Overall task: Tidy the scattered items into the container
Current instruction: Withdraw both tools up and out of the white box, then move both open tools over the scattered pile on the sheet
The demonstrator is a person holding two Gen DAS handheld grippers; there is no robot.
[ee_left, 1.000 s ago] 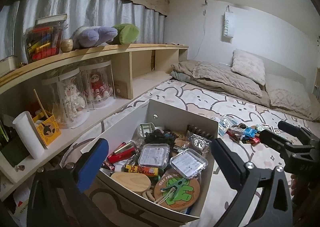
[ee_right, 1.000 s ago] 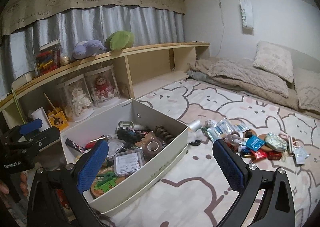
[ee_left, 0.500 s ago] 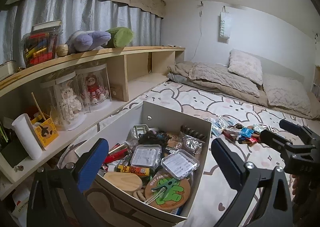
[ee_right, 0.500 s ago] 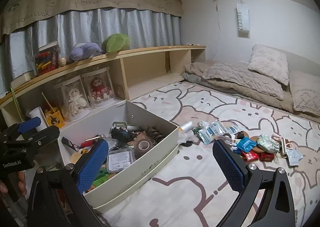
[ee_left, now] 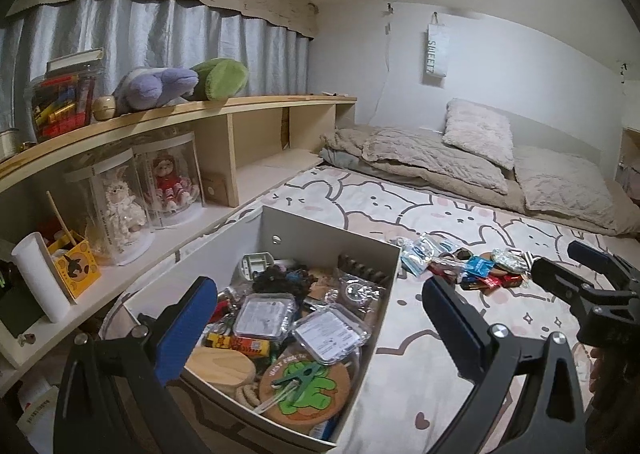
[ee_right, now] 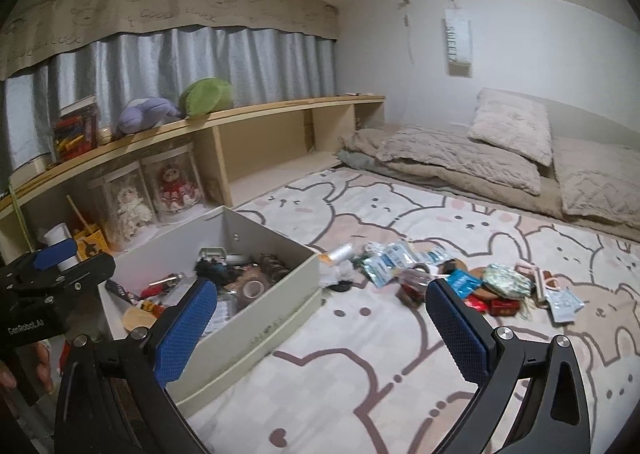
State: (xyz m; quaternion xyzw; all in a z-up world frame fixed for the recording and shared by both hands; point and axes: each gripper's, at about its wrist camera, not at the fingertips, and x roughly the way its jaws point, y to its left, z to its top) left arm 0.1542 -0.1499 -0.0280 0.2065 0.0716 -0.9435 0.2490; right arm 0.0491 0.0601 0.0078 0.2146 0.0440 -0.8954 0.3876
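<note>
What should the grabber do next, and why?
Probably move the right gripper forward to the pile of packets on the bed sheet and pick one. Both grippers are open and empty, the box already holds things, and the packets lie outside it.

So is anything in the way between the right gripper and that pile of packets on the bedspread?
Nothing visible. The open right gripper faces the scattered packets across bare bedspread; the cream box sits off to its left.

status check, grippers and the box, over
Left gripper open, empty, over the box. Right gripper open, empty, short of the scattered packets on the bedspread. Nothing in the way.
</note>
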